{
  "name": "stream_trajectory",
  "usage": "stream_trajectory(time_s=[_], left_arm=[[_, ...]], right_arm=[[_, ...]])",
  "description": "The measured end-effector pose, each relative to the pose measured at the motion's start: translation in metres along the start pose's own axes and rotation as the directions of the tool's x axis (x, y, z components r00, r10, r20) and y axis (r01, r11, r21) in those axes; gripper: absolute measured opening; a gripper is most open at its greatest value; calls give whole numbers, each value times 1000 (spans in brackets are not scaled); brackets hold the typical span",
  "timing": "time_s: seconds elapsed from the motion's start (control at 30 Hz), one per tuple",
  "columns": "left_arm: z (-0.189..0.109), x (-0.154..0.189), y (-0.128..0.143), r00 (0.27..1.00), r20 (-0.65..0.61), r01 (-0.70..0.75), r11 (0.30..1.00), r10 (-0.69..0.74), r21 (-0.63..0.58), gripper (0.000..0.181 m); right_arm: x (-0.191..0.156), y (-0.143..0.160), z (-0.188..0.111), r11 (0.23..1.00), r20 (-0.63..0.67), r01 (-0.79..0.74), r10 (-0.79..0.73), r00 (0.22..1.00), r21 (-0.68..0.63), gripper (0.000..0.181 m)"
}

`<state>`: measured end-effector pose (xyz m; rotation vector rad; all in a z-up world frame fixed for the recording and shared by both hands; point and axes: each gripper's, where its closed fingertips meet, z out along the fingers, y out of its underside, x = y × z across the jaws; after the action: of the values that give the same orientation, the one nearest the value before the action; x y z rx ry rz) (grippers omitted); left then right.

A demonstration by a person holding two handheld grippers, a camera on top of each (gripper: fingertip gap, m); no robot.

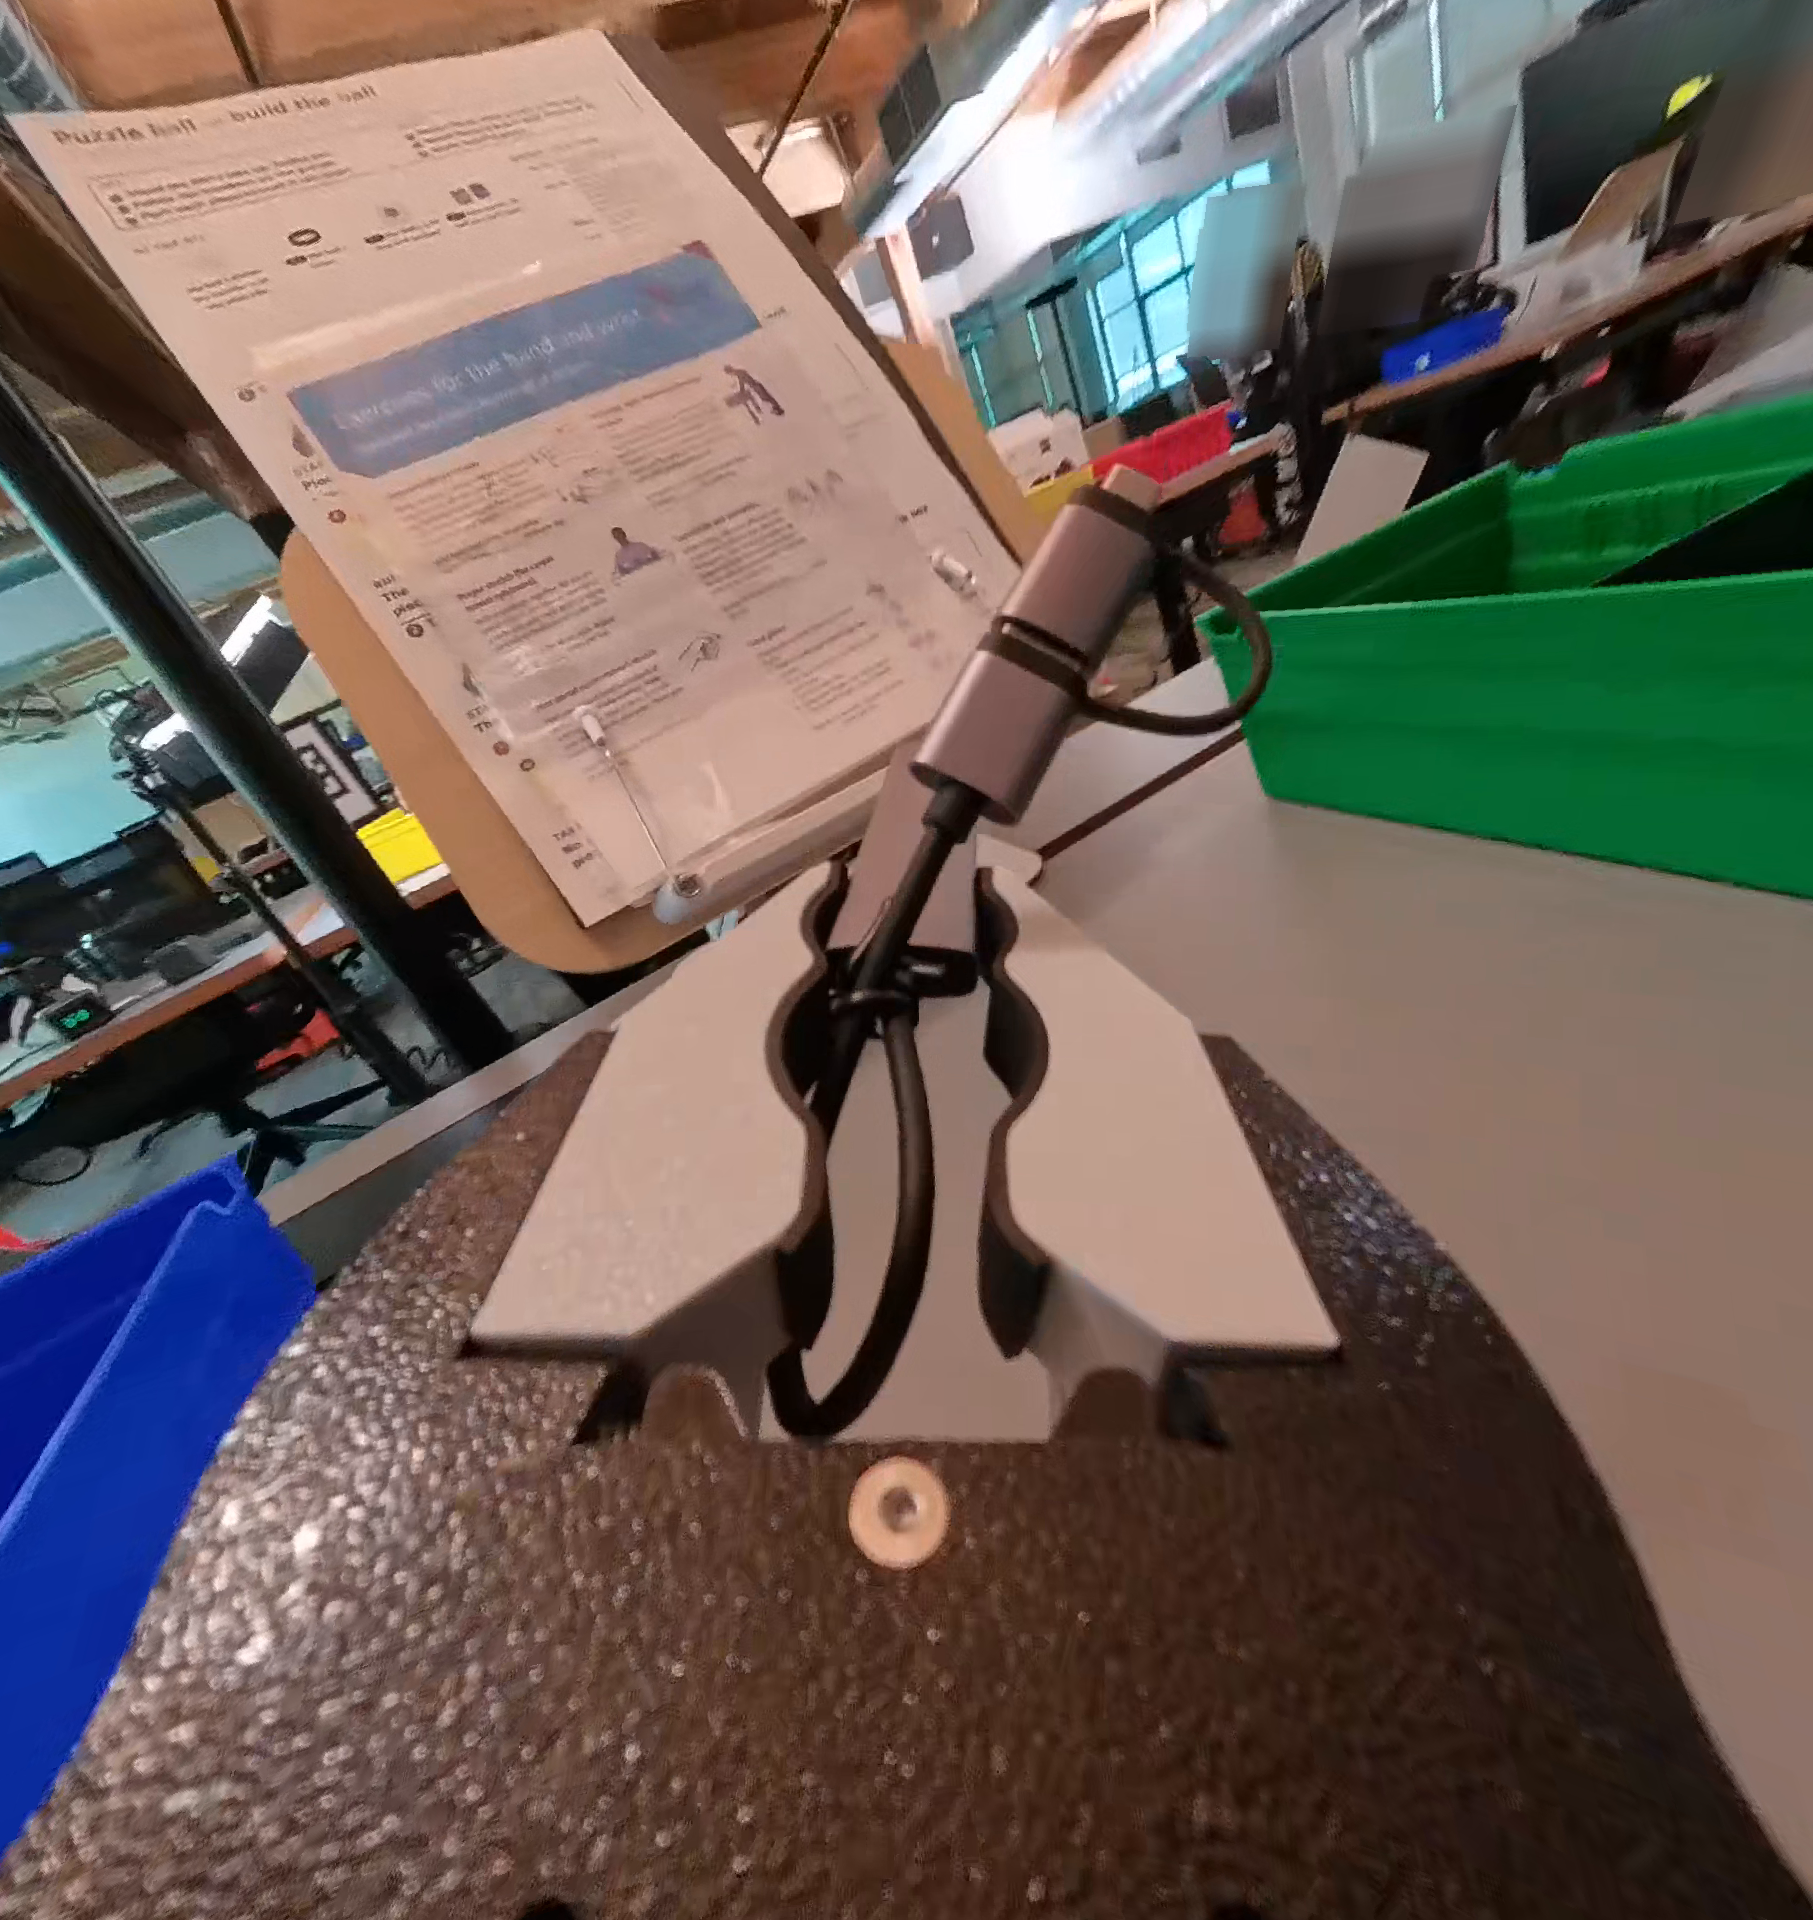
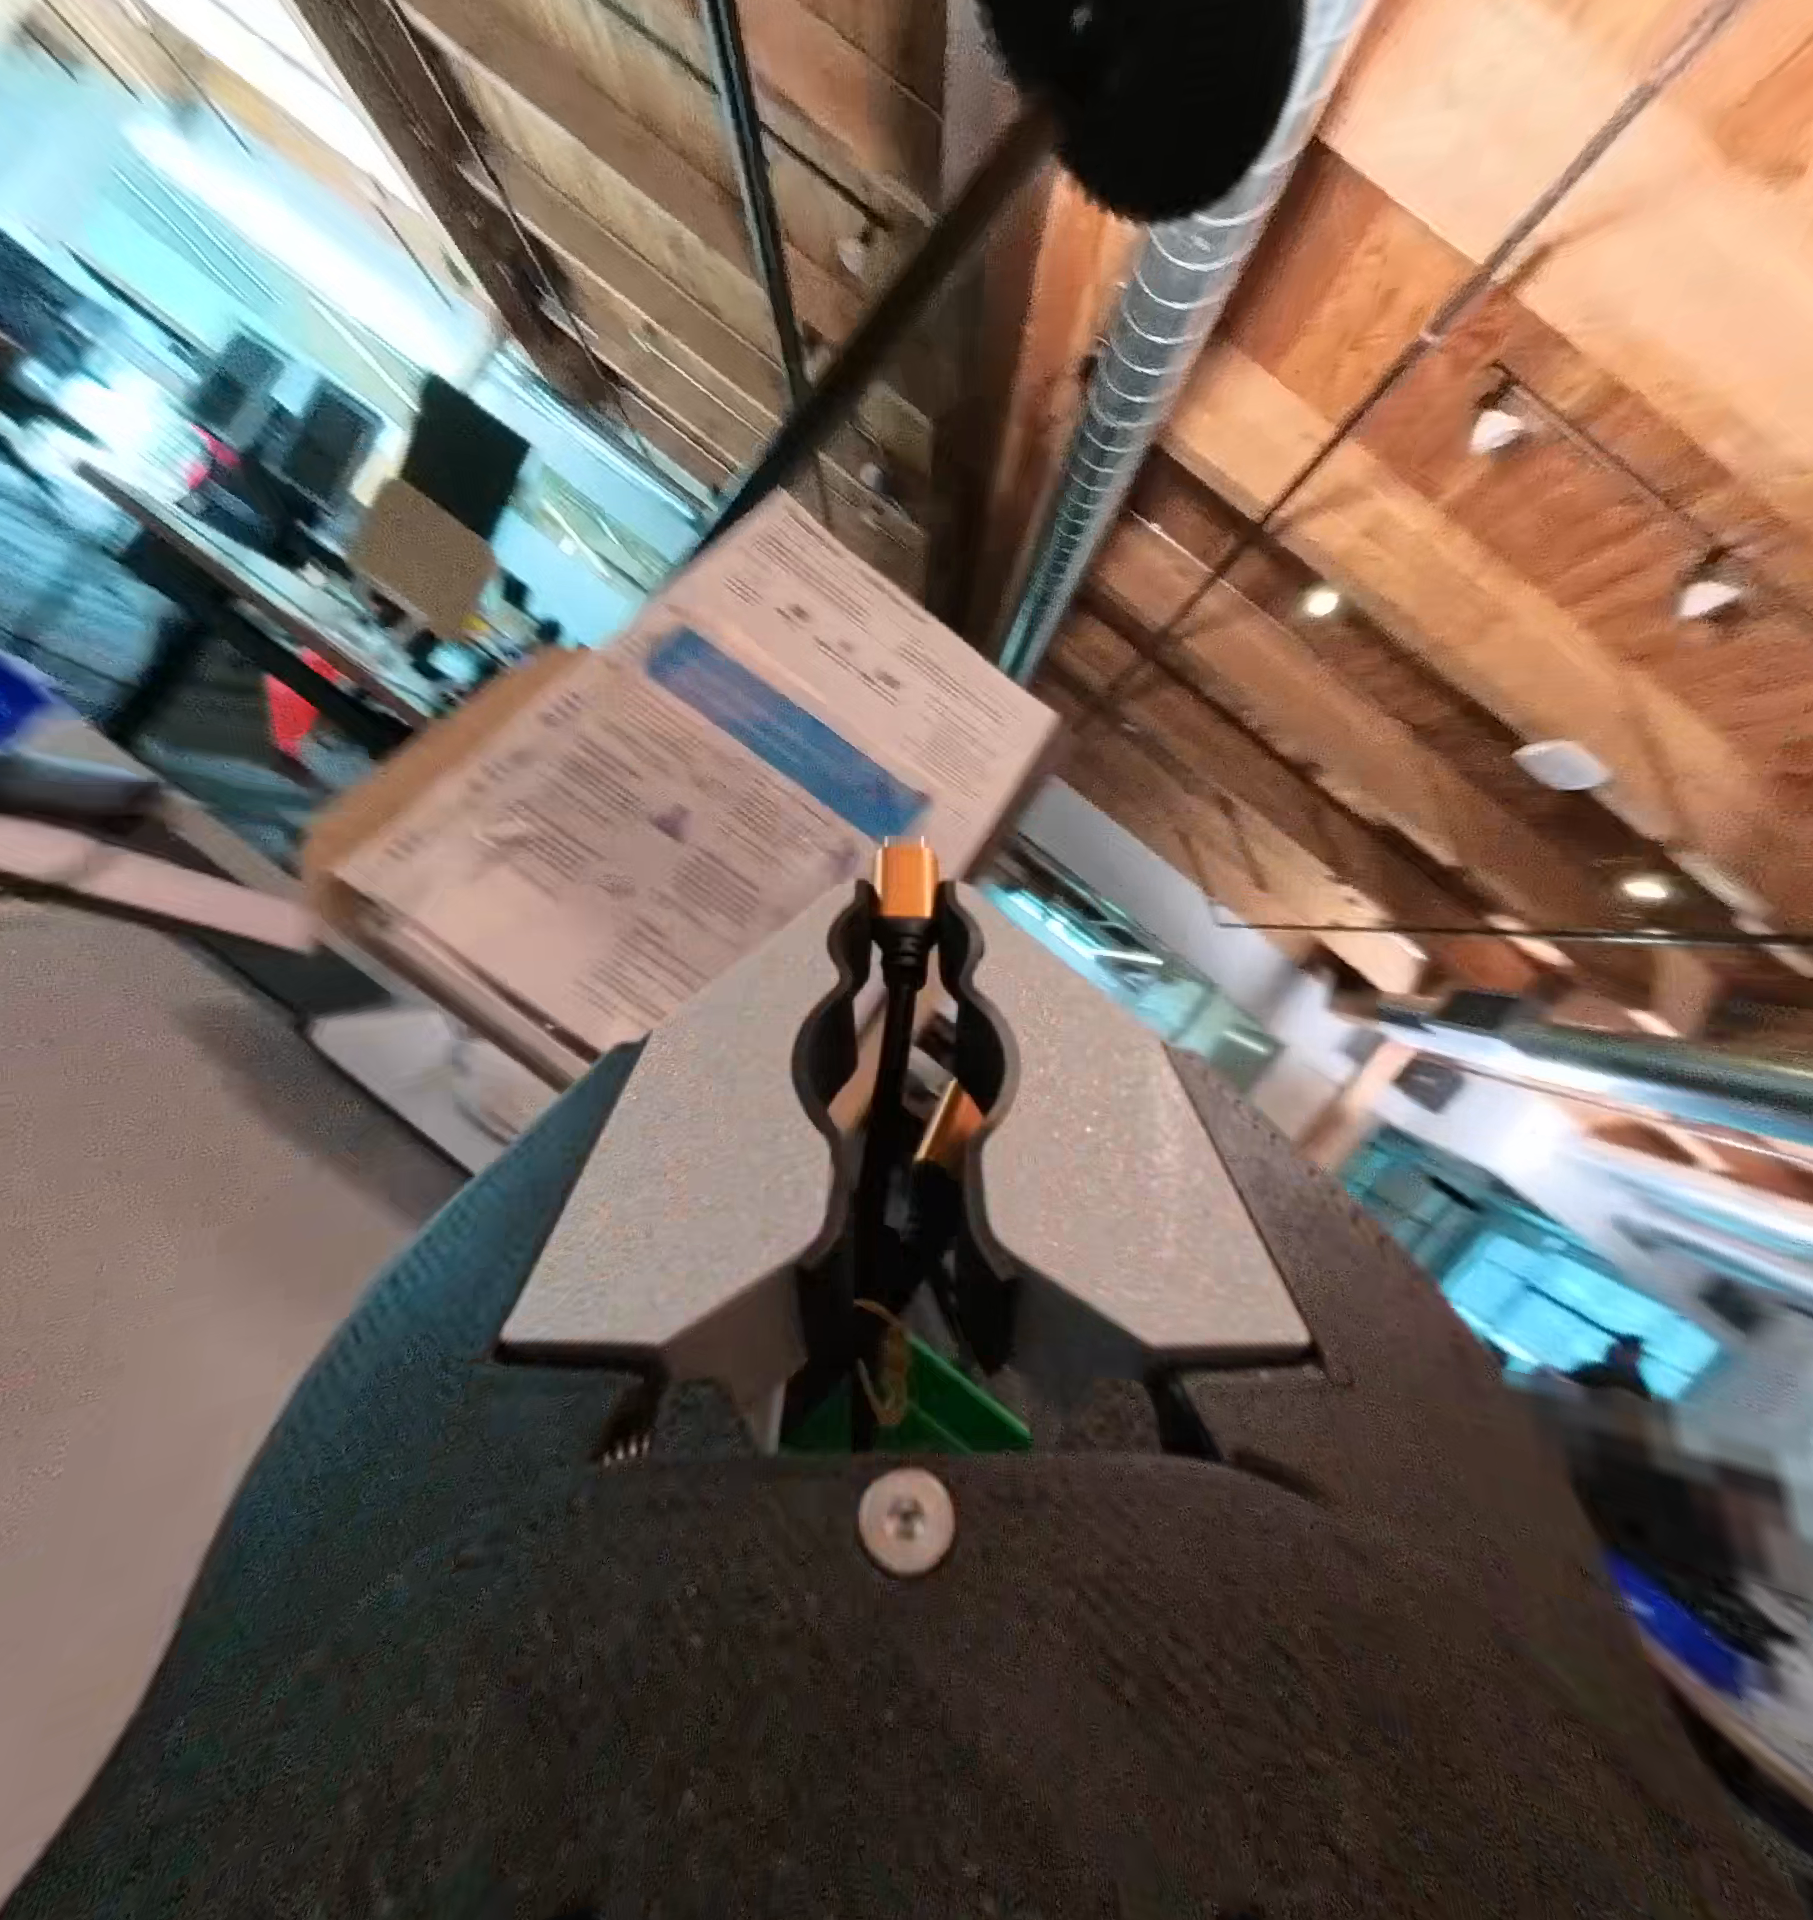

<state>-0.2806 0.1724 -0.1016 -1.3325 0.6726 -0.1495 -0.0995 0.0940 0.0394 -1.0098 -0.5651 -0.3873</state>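
Grey metal left tongs (image 1: 907,914) clamp a slim grey metal adapter (image 1: 1027,665) with its looped black cable (image 1: 897,1195); the adapter juts out toward one o'clock above the pale grey counter (image 1: 1401,1039). A blue plastic bin (image 1: 81,1382) sits at eight o'clock, a green plastic bin (image 1: 1567,686) at two, a stand of printed sheets (image 1: 569,499) at eleven. Right tongs (image 2: 900,914), tilted up, pinch an orange-tipped black cable plug (image 2: 902,883) at twelve o'clock, with the sheets (image 2: 673,831) beyond and a wooden ceiling (image 2: 1453,499) above.
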Motion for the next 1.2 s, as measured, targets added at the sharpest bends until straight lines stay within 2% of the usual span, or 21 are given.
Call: stream_trajectory(time_s=[0.03, 0.07, 0.1, 0.17, 0.2, 0.27, 0.3, 0.33, 0.43, 0.5, 0.53, 0.57, 0.6, 0.63, 0.67, 0.73, 0.77, 0.87, 1.07, 1.1, 1.2], left_arm=[[1, 0, 2, 1000, 0, 6, 1000, -6, -9, 22], [1, 2, 3, 1000, -9, 16, 1000, -17, -12, 22], [2, 4, 3, 1000, -18, 22, 1000, -22, -14, 22], [3, 6, 6, 1000, -24, 15, 999, -16, -30, 22], [4, 8, 7, 999, -30, 19, 999, -20, -33, 22], [4, 9, 9, 999, -36, 19, 999, -20, -41, 22], [5, 8, 10, 999, -33, 21, 999, -23, -45, 22], [5, 8, 10, 999, -35, 29, 999, -31, -45, 22], [5, 9, 12, 998, -41, 46, 998, -48, -53, 22], [6, 13, 12, 996, -70, 60, 997, -64, -52, 22], [6, 17, 11, 992, -99, 76, 996, -80, -46, 22], [6, 22, 9, 986, -134, 93, 995, -97, -36, 22], [6, 28, 7, 977, -179, 111, 994, -113, -20, 22], [5, 37, 4, 958, -252, 141, 990, -136, 0, 22], [1, 49, -1, 919, -353, 198, 980, -177, 22, 22], [-11, 71, -17, 793, -554, 335, 941, -252, 52, 22], [-18, 78, -24, 728, -627, 392, 919, -277, 49, 22], [-34, 89, -41, 602, -751, 473, 879, -272, 61, 22], [-62, 109, -55, 397, -892, 539, 842, -217, 35, 22], [-64, 111, -55, 375, -902, 538, 842, -215, 23, 22], [-65, 115, -53, 369, -907, 525, 851, -205, 22, 22]], right_arm=[[21, 17, -2, 997, -36, 64, -65, 997, -48, 11], [30, 37, -1, 989, -10, 119, -120, 993, -84, 10], [28, 64, 1, 975, 81, 180, -171, 982, -131, 11], [7, 126, -1, 912, 318, 351, -276, 907, -209, 11], [-2, 149, -4, 887, 381, 416, -322, 867, -199, 11], [-21, 175, -17, 870, 498, 458, -321, 806, -181, 11], [-29, 179, -23, 882, 546, 440, -288, 786, -168, 18], [-30, 175, -25, 904, 548, 398, -257, 796, -155, 27], [-24, 153, -27, 973, 522, 169, -63, 850, -158, 39], [-10, 138, -22, 983, 435, -15, 94, 895, -182, 44], [-9, 118, -21, 977, 433, -150, 201, 878, -150, 49], [-8, 94, -20, 942, 440, -318, 333, 834, -110, 50], [-8, 68, -18, 871, 467, -485, 463, 754, -81, 54], [-14, 45, -19, 785, 532, -614, 553, 641, -77, 56], [-27, 29, -21, 727, 598, -676, 596, 536, -119, 54], [-72, 17, -28, 699, 699, -642, 629, 341, -315, 70], [-93, 15, -37, 720, 738, -583, 613, 281, -376, 71], [-119, 14, -42, 775, 772, -509, 564, 293, -374, 68], [-144, 10, -47, 804, 800, -466, 531, 279, -371, 55], [-148, 8, -49, 803, 808, -466, 527, 263, -372, 53], [-158, 5, -55, 807, 825, -457, 515, 232, -375, 47]])
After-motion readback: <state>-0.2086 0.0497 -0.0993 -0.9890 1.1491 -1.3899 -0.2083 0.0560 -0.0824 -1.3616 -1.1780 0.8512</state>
